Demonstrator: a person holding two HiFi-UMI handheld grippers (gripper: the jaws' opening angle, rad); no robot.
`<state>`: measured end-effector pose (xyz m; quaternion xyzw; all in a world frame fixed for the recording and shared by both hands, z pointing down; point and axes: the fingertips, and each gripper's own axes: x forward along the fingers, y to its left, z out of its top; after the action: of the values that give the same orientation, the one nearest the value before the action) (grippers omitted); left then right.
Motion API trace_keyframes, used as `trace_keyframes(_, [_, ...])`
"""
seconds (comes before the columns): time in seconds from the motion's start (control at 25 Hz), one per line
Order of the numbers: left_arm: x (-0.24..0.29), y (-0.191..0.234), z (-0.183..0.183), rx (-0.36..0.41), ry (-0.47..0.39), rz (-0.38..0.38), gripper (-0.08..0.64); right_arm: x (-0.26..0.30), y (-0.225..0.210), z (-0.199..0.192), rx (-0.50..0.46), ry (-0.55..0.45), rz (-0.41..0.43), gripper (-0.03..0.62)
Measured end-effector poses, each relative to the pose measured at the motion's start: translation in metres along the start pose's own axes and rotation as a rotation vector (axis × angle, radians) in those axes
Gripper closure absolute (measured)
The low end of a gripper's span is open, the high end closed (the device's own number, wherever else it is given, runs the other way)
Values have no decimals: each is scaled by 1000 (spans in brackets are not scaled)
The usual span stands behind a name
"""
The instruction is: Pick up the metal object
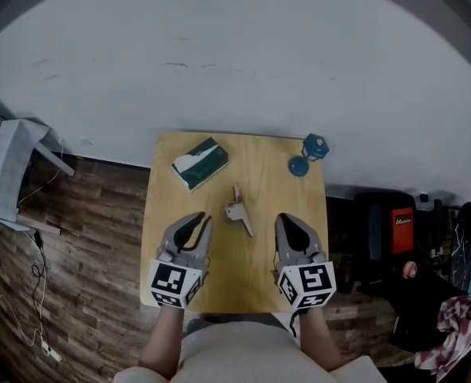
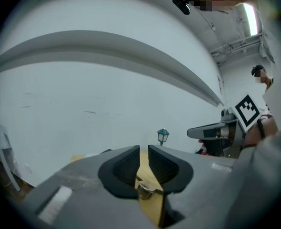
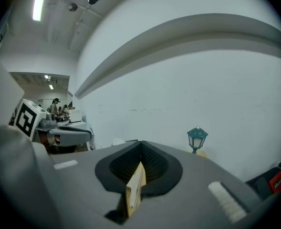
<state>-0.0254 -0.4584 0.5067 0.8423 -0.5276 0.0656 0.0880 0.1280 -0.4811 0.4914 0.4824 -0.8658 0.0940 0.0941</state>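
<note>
Metal object (image 1: 238,211) lies between left gripper (image 1: 194,219), right gripper (image 1: 288,219).

Tan table (image 1: 267,174), green-and-white box (image 1: 199,163), teal lantern (image 1: 314,145), greyish metal object (image 1: 238,211)

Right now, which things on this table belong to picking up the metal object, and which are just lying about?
For the job:
- metal object, lying between the two tools
- left tool, jaws slightly apart, nothing in them
- right tool, shut, empty

Lying about:
- green and white box, far left
- teal lantern, far right corner
</note>
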Motion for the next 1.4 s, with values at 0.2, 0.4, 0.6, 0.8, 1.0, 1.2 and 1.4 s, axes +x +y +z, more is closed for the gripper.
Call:
trace_keyframes(0.2, [24,-13,-39,56,142,-126,440,-1,-5,-10,21,19,-5,590])
trace_keyframes(0.4, [47,-19,-79,114,263,-230,355,-3,-8,-19,33,36,-3,590])
trace_keyframes(0.6, [68,-19,-115,177,358,-291,299,-8,-12,-31,39,65,-12,589])
trace_keyframes(0.8, [83,-18,-151,229,453,-329,255,-15,-24,-42,44,89,-38,590])
trace_keyframes(1.0, [95,-15,-177,236,499,-350,233,-21,-37,-50,55,108,-64,591])
trace_keyframes(1.2, [107,-12,-190,262,510,-383,232,-25,-48,-56,92,116,-85,589])
trace_keyframes(1.4, [119,-17,-192,334,506,-449,221,-26,-56,-57,111,118,-98,589])
